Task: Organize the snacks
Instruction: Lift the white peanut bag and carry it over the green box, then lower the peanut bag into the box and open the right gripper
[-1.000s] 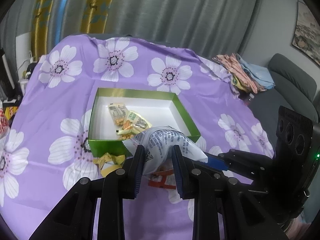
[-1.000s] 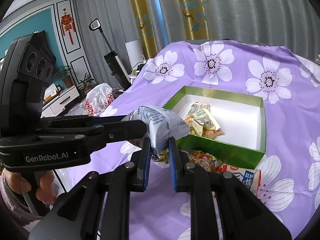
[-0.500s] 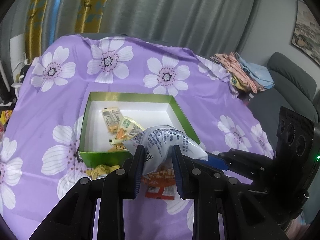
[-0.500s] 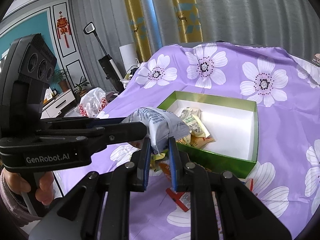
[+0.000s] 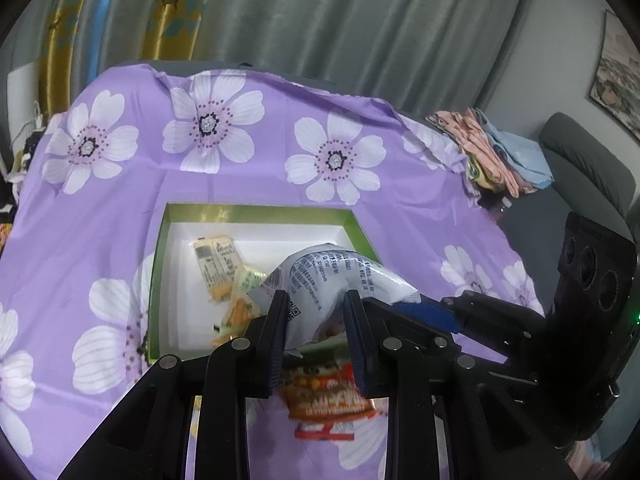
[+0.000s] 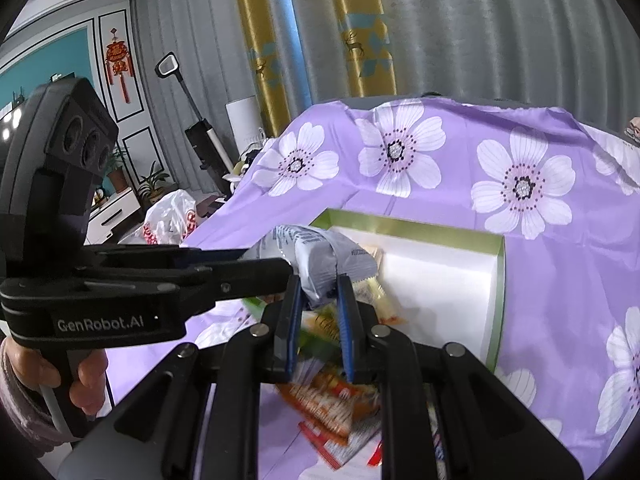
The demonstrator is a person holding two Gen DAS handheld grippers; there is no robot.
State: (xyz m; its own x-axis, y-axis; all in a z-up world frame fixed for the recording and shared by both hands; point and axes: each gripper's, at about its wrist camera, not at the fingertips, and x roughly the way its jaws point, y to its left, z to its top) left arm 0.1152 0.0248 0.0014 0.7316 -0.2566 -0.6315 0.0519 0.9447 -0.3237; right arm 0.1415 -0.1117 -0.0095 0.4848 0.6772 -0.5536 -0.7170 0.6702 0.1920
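Observation:
Both grippers are shut on one puffy white snack bag with grey print [image 5: 332, 276], held in the air above the near edge of a green box with a white inside [image 5: 256, 216]. My left gripper [image 5: 316, 304] pinches its near end; my right gripper [image 6: 318, 288] pinches the other end of the bag [image 6: 316, 252]. Several small yellow and orange snack packets [image 5: 218, 264] lie in the box. An orange and red snack packet [image 5: 328, 404] lies on the purple flowered cloth just in front of the box, also in the right wrist view [image 6: 332, 408].
The purple flowered cloth [image 5: 100, 216] covers the whole table. Folded pink and blue clothes [image 5: 500, 156] lie at the far right edge by a grey sofa [image 5: 588, 176]. A white plastic bag [image 6: 172, 220] and an upright vacuum [image 6: 200, 132] stand left of the table.
Both grippers, still shut on the white bag, have carried it forward from in front of the box to above its near wall. The loose packets now lie closer beneath the grippers.

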